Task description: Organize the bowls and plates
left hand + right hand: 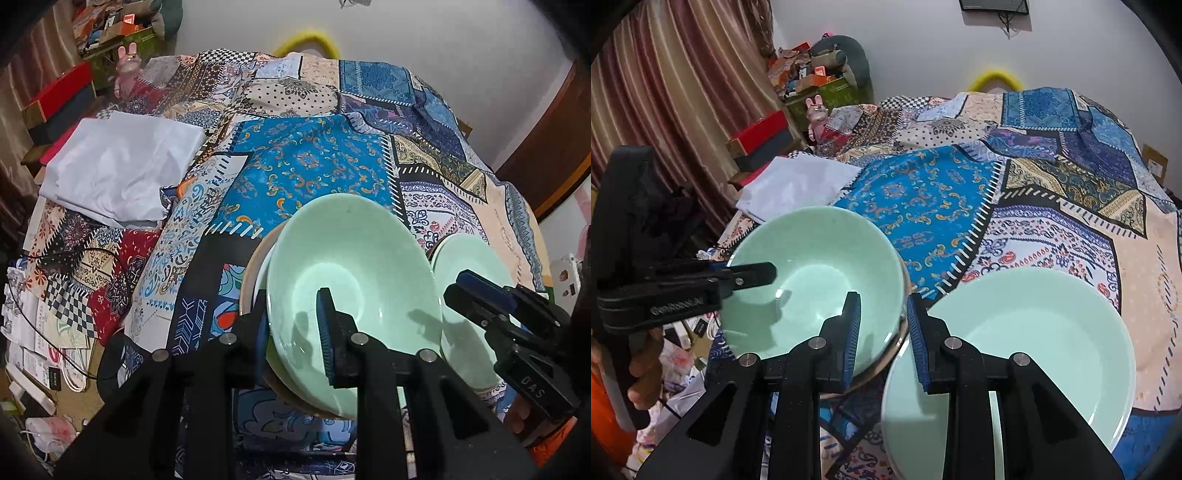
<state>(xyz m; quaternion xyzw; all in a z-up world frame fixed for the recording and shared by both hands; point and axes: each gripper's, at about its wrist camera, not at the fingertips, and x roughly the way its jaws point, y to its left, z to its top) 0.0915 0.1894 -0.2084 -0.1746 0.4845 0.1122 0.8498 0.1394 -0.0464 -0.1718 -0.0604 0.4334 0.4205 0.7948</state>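
Observation:
A pale green bowl (351,280) rests on a stack of dishes with a tan plate (249,273) under it; the bowl also shows in the right wrist view (820,266). My left gripper (295,332) is shut on the bowl's near rim, one finger inside and one outside. A pale green plate (1034,332) lies to the right on the cloth; it also shows in the left wrist view (469,258). My right gripper (884,332) is open, its fingers straddling the bowl's right rim, above the edge of the green plate. It shows in the left wrist view (476,295).
The table is covered by a patchwork cloth (314,162). A folded white cloth (122,166) lies at the left. Papers and a cable (55,332) clutter the near left edge. Boxes and a pink rabbit figure (816,110) stand at the back left.

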